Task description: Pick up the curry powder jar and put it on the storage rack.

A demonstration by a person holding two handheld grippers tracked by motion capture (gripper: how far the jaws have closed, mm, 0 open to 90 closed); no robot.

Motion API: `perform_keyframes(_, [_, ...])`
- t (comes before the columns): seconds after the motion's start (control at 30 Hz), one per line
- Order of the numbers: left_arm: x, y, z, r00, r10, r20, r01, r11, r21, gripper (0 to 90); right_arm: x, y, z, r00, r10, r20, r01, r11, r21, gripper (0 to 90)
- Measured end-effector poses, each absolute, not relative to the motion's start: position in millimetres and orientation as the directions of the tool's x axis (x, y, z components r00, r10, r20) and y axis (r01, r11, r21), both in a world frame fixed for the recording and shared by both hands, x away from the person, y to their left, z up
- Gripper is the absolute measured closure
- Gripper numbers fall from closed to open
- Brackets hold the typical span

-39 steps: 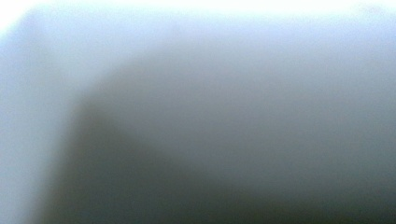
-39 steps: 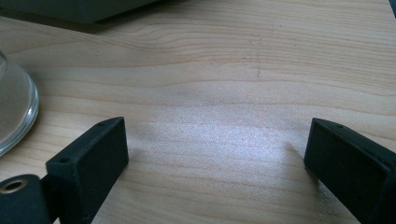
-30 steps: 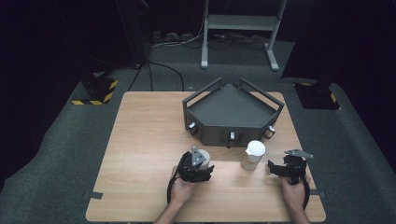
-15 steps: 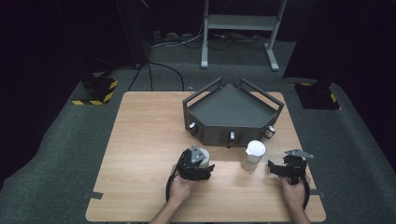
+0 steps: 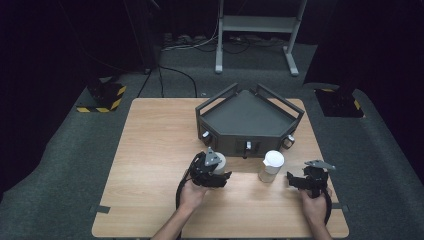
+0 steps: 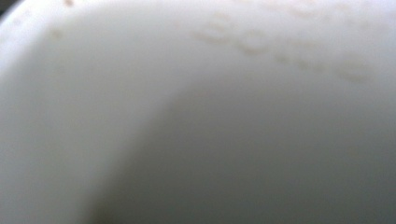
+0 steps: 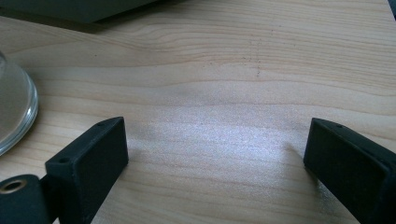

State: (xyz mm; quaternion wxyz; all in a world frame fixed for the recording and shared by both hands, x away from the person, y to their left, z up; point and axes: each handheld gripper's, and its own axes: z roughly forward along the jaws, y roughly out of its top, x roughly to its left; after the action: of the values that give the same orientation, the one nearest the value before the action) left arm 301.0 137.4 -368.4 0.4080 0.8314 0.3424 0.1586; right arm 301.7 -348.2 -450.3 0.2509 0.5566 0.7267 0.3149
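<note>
My left gripper point(image 5: 215, 168) hovers over the table's front middle, shut on a white cup point(image 5: 219, 162). That cup point(image 6: 187, 116) sits so close to the left gripper view's camera that it is a pale blur with faint lettering, and it hides the jaws. A clear glass jar with a white lid point(image 5: 272, 165) stands upright on the table between the two grippers. Its glass base point(image 7: 14, 112) shows at the left edge of the right gripper view. My right gripper point(image 5: 306, 181) rests low at the front right, and in the right gripper view point(image 7: 215, 149) it stands open over bare wood.
A dark grey three-cornered tray point(image 5: 248, 116) with raised rails stands at the back middle of the wooden table point(image 5: 155, 145), just behind the cup and jar. The person's forearms come in from the front edge. Dark carpet surrounds the table.
The left gripper has risen a little with the white cup in it and shifted slightly toward the tray. The right gripper and the jar have stayed put.
</note>
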Motion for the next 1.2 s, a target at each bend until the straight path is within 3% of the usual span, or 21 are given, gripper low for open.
perform_keyframes(1.2, [371, 139, -271, 0.760, 0.646, -0.067, 0.427, -0.418, 0.802, 33.0, 302, -348, -450, -0.256, 0.967, -0.015, 0.650, 0.183, 0.737, 5.8])
